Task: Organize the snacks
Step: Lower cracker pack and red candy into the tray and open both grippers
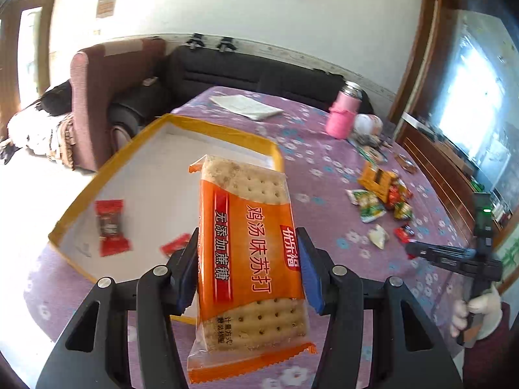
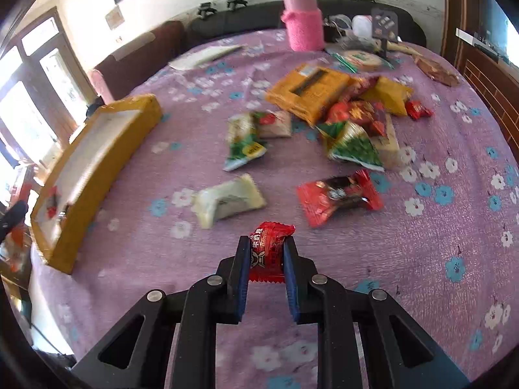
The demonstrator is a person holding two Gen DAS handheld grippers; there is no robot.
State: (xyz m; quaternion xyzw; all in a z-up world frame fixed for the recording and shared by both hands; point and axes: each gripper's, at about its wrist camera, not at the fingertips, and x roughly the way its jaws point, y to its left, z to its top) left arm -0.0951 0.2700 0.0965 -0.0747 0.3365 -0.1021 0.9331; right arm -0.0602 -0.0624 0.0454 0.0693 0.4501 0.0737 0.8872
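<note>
Left claw (image 1: 248, 256) grips cracker pack (image 1: 249, 259) reading "鸡汤味苏打"; right claw (image 2: 266, 253) pinches red candy (image 2: 271, 249).

Orange cracker packet (image 1: 246, 259): rectangular, clear ends showing perforated crackers, held lengthwise above the box edge. Yellow-rimmed box (image 1: 162, 175): open, white interior; two red candies (image 1: 110, 227) lie at its 8 o'clock side. Small red candy (image 2: 271, 249): pinched upright. Loose snack pile (image 2: 340, 113): orange, green and red wrappers, at 1 o'clock from that candy.
</note>
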